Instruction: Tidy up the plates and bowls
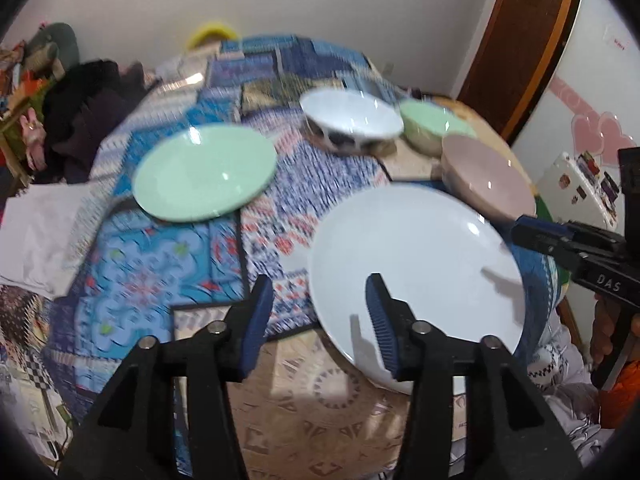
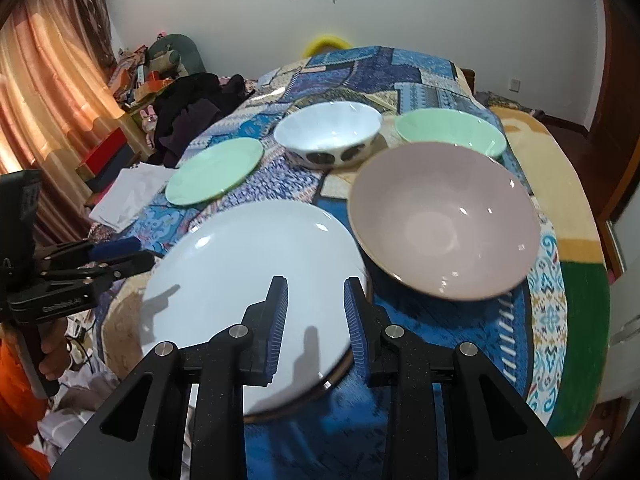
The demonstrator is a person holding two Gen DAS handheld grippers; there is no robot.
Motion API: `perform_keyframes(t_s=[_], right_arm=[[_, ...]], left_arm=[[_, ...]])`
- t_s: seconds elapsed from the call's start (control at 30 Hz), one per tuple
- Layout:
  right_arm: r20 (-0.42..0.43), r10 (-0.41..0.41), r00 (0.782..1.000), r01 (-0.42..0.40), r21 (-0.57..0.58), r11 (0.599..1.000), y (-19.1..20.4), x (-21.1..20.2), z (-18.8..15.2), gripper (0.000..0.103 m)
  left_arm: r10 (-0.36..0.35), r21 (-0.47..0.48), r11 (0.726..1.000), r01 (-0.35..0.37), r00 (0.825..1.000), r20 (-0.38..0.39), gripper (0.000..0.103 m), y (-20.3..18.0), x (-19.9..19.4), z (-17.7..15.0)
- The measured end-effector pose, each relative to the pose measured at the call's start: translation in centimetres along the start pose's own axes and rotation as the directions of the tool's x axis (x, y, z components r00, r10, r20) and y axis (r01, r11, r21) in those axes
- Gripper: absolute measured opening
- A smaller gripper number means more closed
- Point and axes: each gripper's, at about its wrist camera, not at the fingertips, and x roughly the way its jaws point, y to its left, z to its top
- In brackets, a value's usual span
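Your left tongs [image 1: 319, 284]: spread, white plate [image 1: 420, 248] rim between, not gripped; your right tongs [image 2: 317, 282]: pinching that plate; pink bowl [image 2: 440, 220] just beside; green plate [image 2: 216, 176] apart

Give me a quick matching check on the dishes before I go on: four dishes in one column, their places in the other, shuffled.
Dishes:
1. white plate
2. green plate
3. pink bowl
4. spotted white bowl

Places, as the right wrist view shows them:
A. far left, alone, nothing on it
B. at the back, between the green plate and the green bowl
C. nearest the cameras, front and centre
D. just right of the white plate, in front of the green bowl

Pairs: 1-C, 2-A, 3-D, 4-B
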Motion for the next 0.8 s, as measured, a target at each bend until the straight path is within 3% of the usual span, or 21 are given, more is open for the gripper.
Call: perform_keyframes(t_s=[0.3,0.5,0.8], right_arm=[[0.031,0.030,0.999,-0.029,-0.056,0.998,2.9,1.6,3.5,0.033],[0.008,0.061,0.998,-0.060,-0.087,0.994,5.1,4.1,6.2,0.039],[-0.059,0.093,0.994,-0.098,-0.083,0.992,6.8,8.7,9.7,0.041]], left_arm=[[0.099,-0.050,0.994,-0.093,0.987,0.129,0.070,4.4,-2.9,2.3],[0.153,-0.140,0.981,-0.134,0.980,0.131,0.078,9.2,-2.7,4.1],[0.204,-0.191,0.964,-0.188,0.976,0.073,0.079,14.9,1.4,6.6]])
